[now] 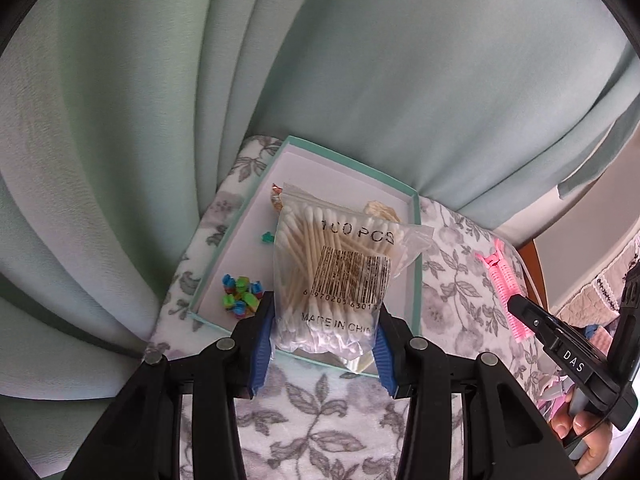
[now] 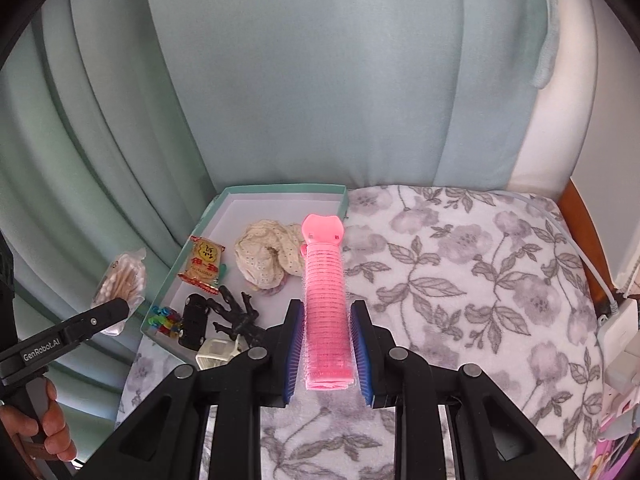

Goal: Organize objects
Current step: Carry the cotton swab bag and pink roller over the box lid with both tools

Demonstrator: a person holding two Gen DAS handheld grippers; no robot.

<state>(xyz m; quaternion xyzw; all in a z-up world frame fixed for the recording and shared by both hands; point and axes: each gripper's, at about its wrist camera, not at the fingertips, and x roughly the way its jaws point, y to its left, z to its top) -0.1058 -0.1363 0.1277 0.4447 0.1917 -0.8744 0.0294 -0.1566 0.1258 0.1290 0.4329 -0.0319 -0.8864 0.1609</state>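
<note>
The left gripper gripped a clear plastic bag of wooden cotton swabs between its blue pads, jaws narrowed on the bag's lower end, held above the shallow teal-rimmed cardboard tray. The right gripper clamped a pink ribbed hair-roller clip lengthwise between its jaws, over the grey floral blanket just beside the tray's right edge.
</note>
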